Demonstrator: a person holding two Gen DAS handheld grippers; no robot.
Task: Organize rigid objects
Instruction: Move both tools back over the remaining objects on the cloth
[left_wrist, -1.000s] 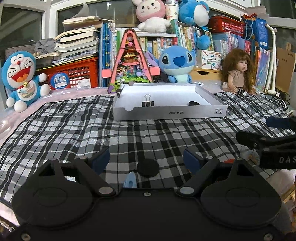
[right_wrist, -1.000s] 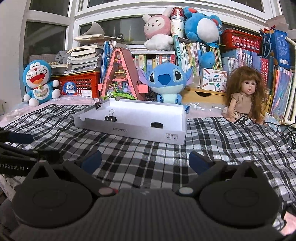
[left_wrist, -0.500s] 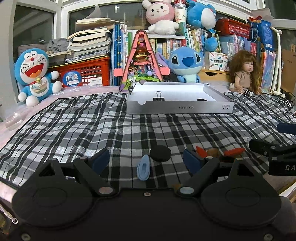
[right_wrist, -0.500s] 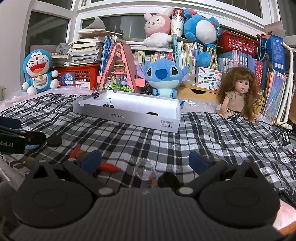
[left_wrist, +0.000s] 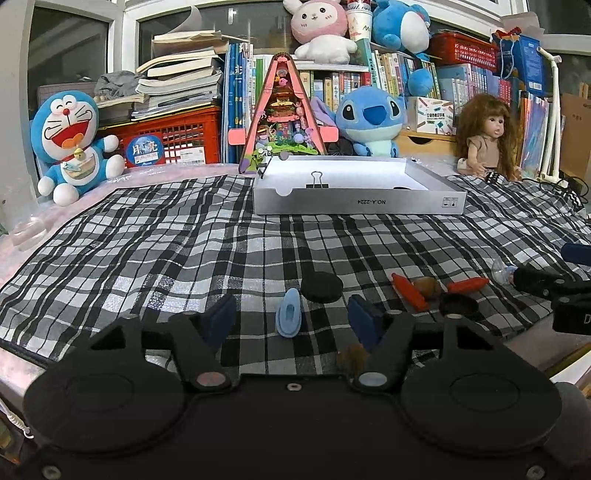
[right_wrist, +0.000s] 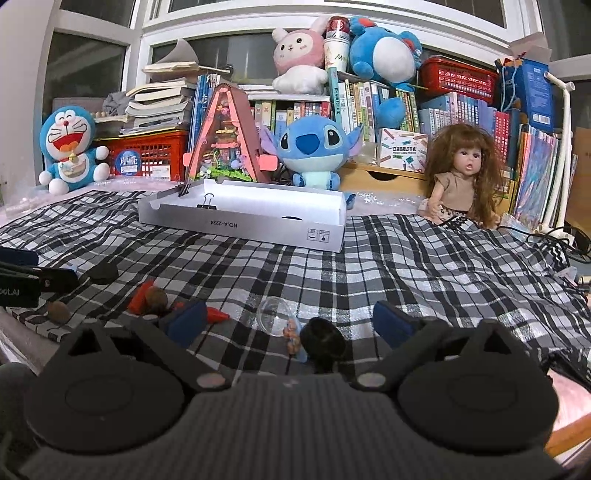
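Two blue pads of my left gripper (left_wrist: 291, 319), just narrowed yet not touching anything, flank the light-blue clip (left_wrist: 289, 316) dead ahead at twelve o'clock, its long axis running straight away from me. The black disc (left_wrist: 322, 287) sits just past it at one o'clock. My right gripper (right_wrist: 290, 322) gapes wide, farther off.

Count of items on the plaid cloth and behind it.

Cloth: 1 white box (left_wrist: 358, 201) holding 1 binder clip (left_wrist: 317, 182); 1 black disc (left_wrist: 321, 287); 1 blue clip (left_wrist: 289, 317); 2 orange crayons (left_wrist: 409, 291) (left_wrist: 467, 284); 1 clear cap (right_wrist: 274, 316). Behind: 5 plush toys, first one (left_wrist: 70, 142); 1 doll (left_wrist: 484, 138); 2 red baskets (left_wrist: 173, 138) (left_wrist: 461, 50).
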